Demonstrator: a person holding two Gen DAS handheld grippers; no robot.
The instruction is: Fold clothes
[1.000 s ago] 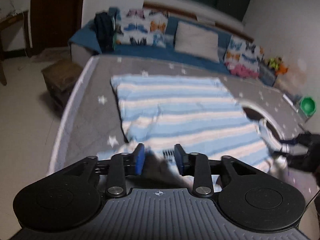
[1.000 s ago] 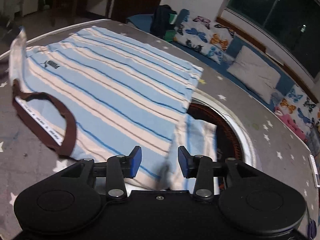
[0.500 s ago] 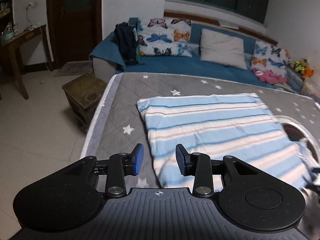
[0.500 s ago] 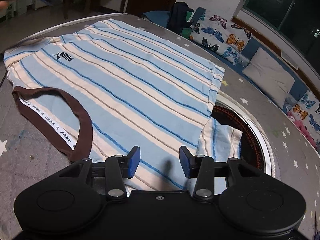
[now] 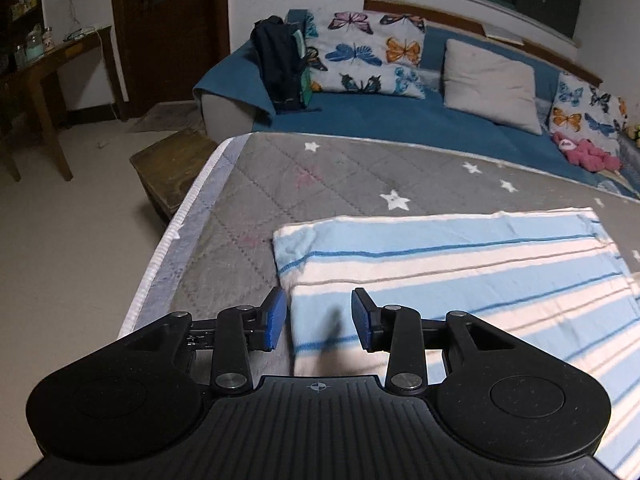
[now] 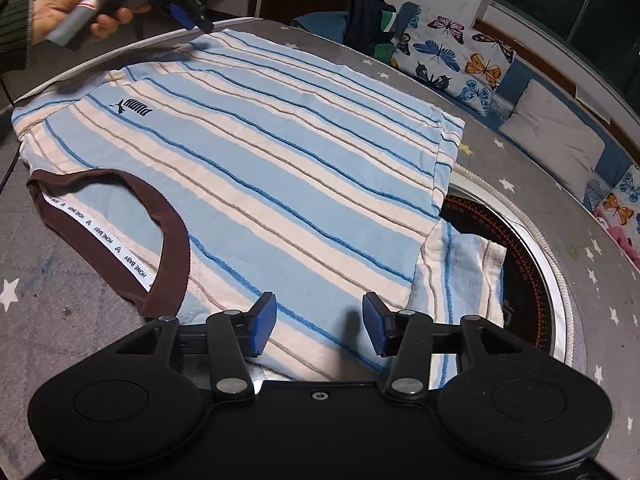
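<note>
While right claw (image 6: 319, 326) is opening w/ nothing pinched and left claw (image 5: 319, 317) hangs narrow, empty, shirt (image 6: 256, 184) near tabletop (image 5: 248, 200) edge may bunch if grabbed unevenly.

The gray mat (image 5: 280, 184) is bare at 11 o'clock of the shirt (image 5: 460, 264). At 12 o'clock, a sofa (image 5: 400, 120) blocks the way.

Left gripper (image 5: 319, 321): moved from collar to shirt (image 6: 260, 168) side edge. Collar (image 6: 120, 240): released, flat. Right gripper (image 6: 319, 331): jaws opening, empty.
</note>
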